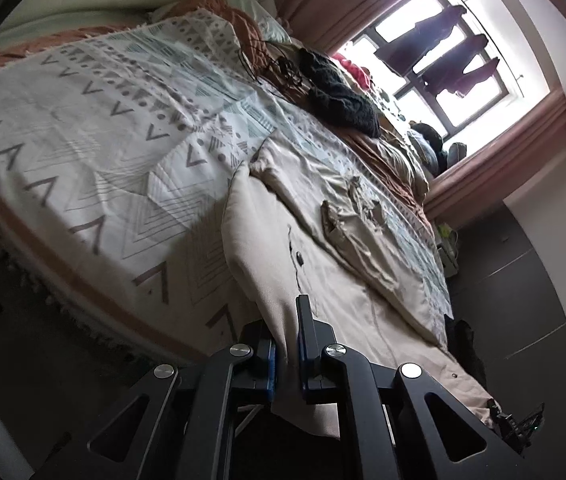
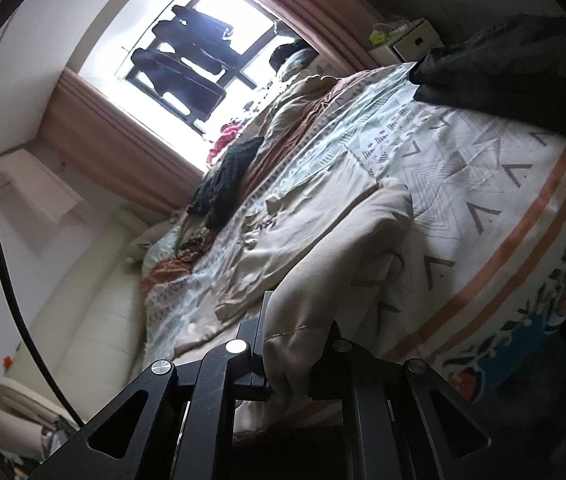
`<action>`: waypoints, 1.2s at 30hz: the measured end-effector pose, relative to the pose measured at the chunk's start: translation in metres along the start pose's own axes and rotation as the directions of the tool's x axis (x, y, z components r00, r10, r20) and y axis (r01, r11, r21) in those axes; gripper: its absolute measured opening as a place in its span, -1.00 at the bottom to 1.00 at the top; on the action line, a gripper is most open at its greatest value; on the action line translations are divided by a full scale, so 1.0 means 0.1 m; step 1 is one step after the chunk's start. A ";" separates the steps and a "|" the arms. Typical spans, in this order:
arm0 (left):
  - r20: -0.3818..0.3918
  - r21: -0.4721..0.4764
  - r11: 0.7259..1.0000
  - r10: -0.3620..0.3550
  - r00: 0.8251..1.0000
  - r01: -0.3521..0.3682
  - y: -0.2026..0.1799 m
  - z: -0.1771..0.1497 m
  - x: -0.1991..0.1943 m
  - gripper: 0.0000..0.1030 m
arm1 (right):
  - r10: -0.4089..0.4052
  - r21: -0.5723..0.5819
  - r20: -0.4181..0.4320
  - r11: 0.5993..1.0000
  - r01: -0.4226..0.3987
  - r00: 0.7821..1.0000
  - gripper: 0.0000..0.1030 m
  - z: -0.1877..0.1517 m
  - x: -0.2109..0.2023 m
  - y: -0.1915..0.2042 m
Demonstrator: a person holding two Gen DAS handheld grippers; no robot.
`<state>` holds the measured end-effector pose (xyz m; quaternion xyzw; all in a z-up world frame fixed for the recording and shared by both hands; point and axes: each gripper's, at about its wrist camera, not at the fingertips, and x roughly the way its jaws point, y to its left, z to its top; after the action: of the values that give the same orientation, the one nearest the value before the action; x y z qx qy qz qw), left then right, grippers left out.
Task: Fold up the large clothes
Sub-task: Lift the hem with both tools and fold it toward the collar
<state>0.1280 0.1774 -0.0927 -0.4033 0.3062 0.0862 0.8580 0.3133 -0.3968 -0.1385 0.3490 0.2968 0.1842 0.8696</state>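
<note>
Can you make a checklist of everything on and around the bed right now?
Surface: bed with patterned bedspread.
Job's things: beige garment spread on the bed, near edge lifted.
Clutter: dark knitted item, pink cloth near the window.
Grippers: left gripper shut on the beige garment; right gripper shut on it too.
Cables: thin dark cords on the bed.
Surroundings: window with hanging clothes, pink curtains.

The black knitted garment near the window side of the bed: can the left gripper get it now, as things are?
Probably not. The left gripper is shut on the beige coat, so its jaws are occupied, and the black knitted garment lies far across the bed, beyond the coat.
</note>
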 end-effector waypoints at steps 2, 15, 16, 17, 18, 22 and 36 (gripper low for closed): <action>0.011 -0.003 1.000 -0.007 1.000 0.007 -0.03 0.00 -0.13 -0.85 | -0.012 -0.016 0.011 1.000 0.012 1.000 -0.77 -0.01 -0.09 0.06; 0.076 0.033 0.999 -0.032 0.997 0.030 -0.26 -0.07 -0.68 -0.85 | -0.034 0.002 0.055 0.999 0.034 0.998 -0.78 0.03 -0.46 0.22; 0.076 0.032 0.999 -0.032 0.997 0.029 -0.27 -0.07 -0.69 -0.85 | -0.034 0.002 0.057 0.999 0.034 0.998 -0.78 0.03 -0.46 0.22; 0.078 0.033 0.999 -0.030 0.996 0.028 -0.28 -0.05 -0.68 -0.85 | -0.035 0.002 0.059 0.999 0.035 0.998 -0.78 0.03 -0.45 0.22; 0.079 0.035 0.999 -0.028 0.997 0.025 -0.29 -0.04 -0.67 -0.85 | -0.040 0.001 0.061 0.999 0.040 0.997 -0.78 0.04 -0.43 0.22; 0.078 0.036 0.999 -0.022 0.997 0.019 -0.38 0.10 -0.59 -0.85 | -0.044 0.003 0.069 0.999 0.044 0.997 -0.78 0.11 -0.34 0.26; 0.136 0.068 0.998 -0.021 0.990 0.012 -1.01 1.13 -0.06 -0.84 | -0.016 -0.011 0.129 1.000 0.017 0.992 -0.78 0.97 0.34 0.76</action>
<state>0.2149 0.1959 0.0302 -0.3699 0.2461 0.0961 0.8907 0.3930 -0.3747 -0.0405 0.3524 0.2418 0.1560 0.8905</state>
